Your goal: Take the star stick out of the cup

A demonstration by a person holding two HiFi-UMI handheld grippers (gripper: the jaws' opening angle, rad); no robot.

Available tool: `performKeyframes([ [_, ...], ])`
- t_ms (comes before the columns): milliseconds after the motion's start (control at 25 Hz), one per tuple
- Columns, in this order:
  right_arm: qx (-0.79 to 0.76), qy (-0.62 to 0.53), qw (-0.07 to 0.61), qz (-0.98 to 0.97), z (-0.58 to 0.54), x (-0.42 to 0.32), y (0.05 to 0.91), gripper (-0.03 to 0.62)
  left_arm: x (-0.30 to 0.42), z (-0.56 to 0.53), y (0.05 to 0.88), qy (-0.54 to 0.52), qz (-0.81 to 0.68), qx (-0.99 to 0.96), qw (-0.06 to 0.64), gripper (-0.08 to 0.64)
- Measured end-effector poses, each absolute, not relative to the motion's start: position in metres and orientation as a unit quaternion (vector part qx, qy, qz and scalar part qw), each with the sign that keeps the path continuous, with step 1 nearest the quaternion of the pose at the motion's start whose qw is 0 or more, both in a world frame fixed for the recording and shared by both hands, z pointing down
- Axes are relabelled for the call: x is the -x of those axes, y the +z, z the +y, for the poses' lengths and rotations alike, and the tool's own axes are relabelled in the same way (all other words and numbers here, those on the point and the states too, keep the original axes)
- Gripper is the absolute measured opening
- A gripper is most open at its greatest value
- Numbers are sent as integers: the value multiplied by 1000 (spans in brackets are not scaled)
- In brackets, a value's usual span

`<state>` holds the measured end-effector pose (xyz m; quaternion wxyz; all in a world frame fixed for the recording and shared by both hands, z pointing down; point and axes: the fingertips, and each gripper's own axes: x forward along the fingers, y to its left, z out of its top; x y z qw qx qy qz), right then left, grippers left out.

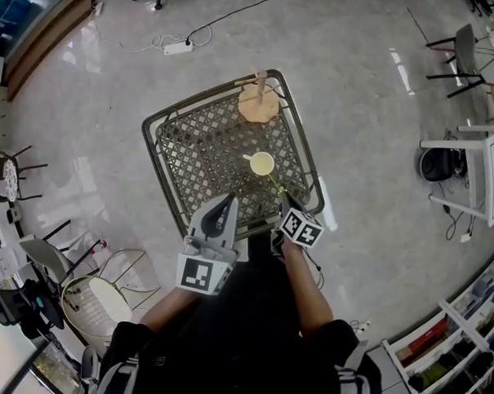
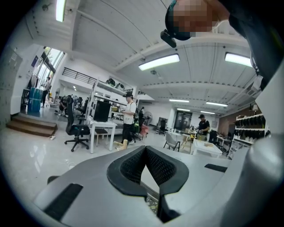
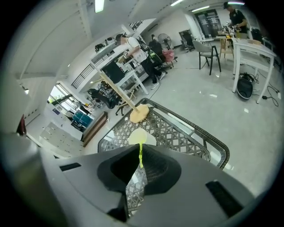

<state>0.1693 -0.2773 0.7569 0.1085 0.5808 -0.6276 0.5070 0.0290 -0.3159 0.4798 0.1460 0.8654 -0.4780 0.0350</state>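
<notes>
right gripper point(image 3: 140, 147) jaws together, clamped on the star stick point(image 3: 140, 156). it's a thin yellow-green rod, pinched right at the pad tips, and in the right gripper view it runs up out of the jaws to the cup point(image 3: 142, 137). in the head view the same right gripper point(image 1: 282, 203) hangs over the table's near right corner, marker cube toward us. the star stick point(image 1: 276, 186) slants from the tips to the near rim of the cup point(image 1: 262, 163). its far end meets the cup, but we can't tell how deep it sits, and we can't make out the star head.

left gripper point(image 2: 145, 149) jaws together at the tips, only a narrow wedge of gap lower down, nothing between the pads. its view looks out level across the room, not at the table. in the head view the left gripper point(image 1: 227, 202) sits over the near edge of the table, left of the right gripper, well apart from the cup.

cup is pale, upright, standing on the metal lattice table point(image 1: 192, 149), about mid-table and a bit toward the right edge. wooden stand point(image 1: 258, 105) with a round base and peg stands at the far edge, apart from the cup. in the right gripper view the wooden stand point(image 3: 139, 114) shows just beyond the cup on the lattice table point(image 3: 177, 133). white power strip point(image 1: 176, 46) lies on the floor beyond the far left corner.
</notes>
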Motion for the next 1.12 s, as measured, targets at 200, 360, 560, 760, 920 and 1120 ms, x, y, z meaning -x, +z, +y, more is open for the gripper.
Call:
performKeyframes([
  [200, -587, 491, 105, -635, -275, -164, 745, 21, -16, -303, 472, 23, -482, -865, 137, 15],
  [360, -598, 475, 107, -637, -270, -161, 731, 21, -2, -291, 463, 12, -485, -865, 130, 16],
  [560, -608, 453, 95, -645, -256, -153, 714, 21, 18, -268, 454, -1, -484, -867, 118, 16],
  [760, -621, 419, 79, -657, -243, -143, 683, 21, 42, -241, 442, -13, -481, -872, 96, 15],
  [920, -635, 392, 60, -663, -222, -130, 651, 21, 66, -211, 433, -24, -476, -874, 90, 16],
  [1120, -652, 351, 31, -671, -185, -109, 608, 21, 88, -171, 424, -31, -460, -885, 68, 15],
])
